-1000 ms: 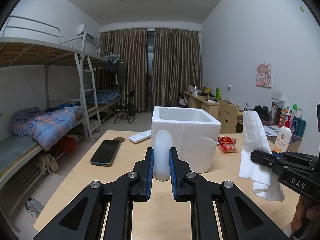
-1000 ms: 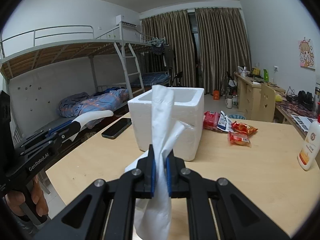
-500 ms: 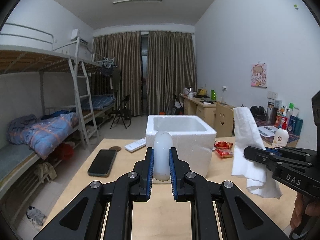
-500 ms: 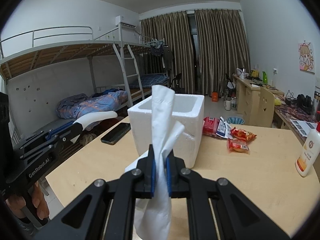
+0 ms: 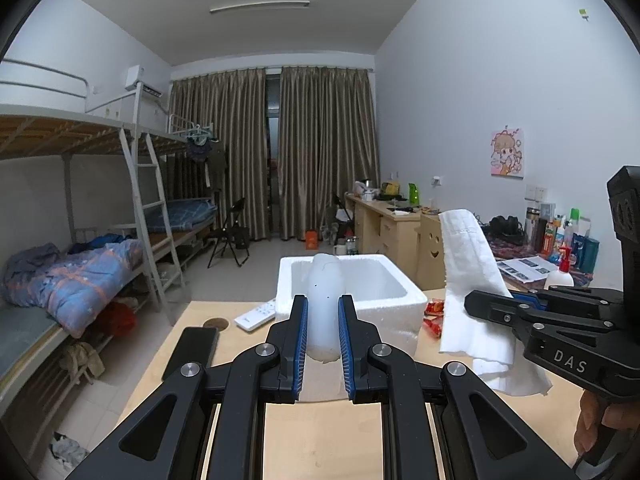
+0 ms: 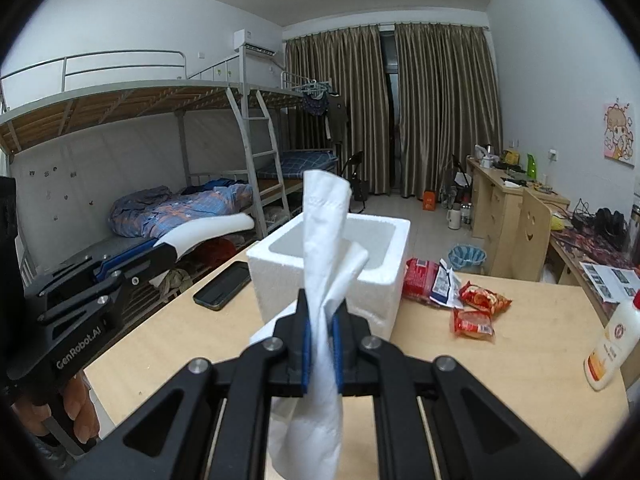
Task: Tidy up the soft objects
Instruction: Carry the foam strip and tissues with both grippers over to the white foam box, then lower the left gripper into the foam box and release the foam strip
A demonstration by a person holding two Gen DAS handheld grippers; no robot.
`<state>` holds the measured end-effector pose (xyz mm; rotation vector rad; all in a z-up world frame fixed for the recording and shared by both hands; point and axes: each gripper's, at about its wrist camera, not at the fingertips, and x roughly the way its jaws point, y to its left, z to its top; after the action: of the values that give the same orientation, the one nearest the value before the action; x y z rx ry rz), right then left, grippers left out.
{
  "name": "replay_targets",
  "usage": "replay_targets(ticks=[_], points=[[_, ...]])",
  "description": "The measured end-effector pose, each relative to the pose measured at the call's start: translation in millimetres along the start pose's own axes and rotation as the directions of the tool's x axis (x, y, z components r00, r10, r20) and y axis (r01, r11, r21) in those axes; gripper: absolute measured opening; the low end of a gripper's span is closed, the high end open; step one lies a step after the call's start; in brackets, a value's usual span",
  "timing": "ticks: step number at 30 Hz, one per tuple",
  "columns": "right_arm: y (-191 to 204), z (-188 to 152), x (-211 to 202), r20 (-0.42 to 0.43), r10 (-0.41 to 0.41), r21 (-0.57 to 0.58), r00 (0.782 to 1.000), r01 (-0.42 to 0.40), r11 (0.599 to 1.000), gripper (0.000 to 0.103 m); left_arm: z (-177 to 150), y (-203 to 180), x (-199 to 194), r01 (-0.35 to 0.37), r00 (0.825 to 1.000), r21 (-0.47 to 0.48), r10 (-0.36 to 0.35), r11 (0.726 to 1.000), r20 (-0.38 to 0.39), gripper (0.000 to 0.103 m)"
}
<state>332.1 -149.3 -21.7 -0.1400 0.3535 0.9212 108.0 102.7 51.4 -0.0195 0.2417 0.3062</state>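
My left gripper is shut on a white foam strip and holds it upright above the table, just in front of the open white foam box. The strip also shows in the right wrist view, sticking out of the left gripper. My right gripper is shut on a white paper towel that hangs through the jaws, in front of the box. The towel also shows in the left wrist view to the right of the box, held by the right gripper.
A wooden table carries a black phone, red snack packets, a white lotion bottle and a white remote. A bunk bed stands left, desks along the right wall.
Both grippers have risen, so the box sits lower in the views and its inside shows more. Both keep their hold.
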Motion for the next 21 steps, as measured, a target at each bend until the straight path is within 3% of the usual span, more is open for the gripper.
replay_targets(ticks=[21], points=[[-16,38,37,-0.011,0.017,-0.005,1.000,-0.017,1.000,0.012,38,-1,81,0.013,0.998,0.011,-0.013,1.000,-0.055,0.016]])
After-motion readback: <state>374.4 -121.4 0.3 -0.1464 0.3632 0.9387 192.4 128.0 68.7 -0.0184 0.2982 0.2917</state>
